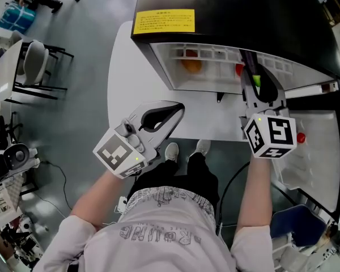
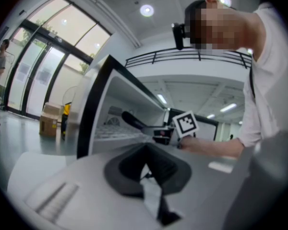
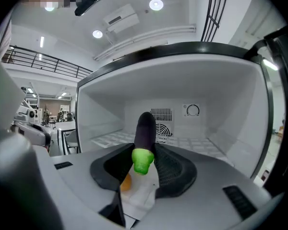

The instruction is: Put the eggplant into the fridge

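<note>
Clamping the eggplant (image 3: 145,127) in my right gripper (image 3: 145,150) at the fridge (image 3: 221,95) mouth, I'd push toward twelve o'clock, low over the shelf (image 3: 204,145), before letting go; left gripper (image 2: 146,151) jaws sit together, empty.

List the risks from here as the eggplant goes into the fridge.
1. The right gripper holds the eggplant near its green stem end, with the long body sticking out ahead; it may pivot or slip.
2. The leading tip could strike the back wall or shelf of the fridge before release.
3. An orange item sits inside; a sideways swing could knock it.
</note>
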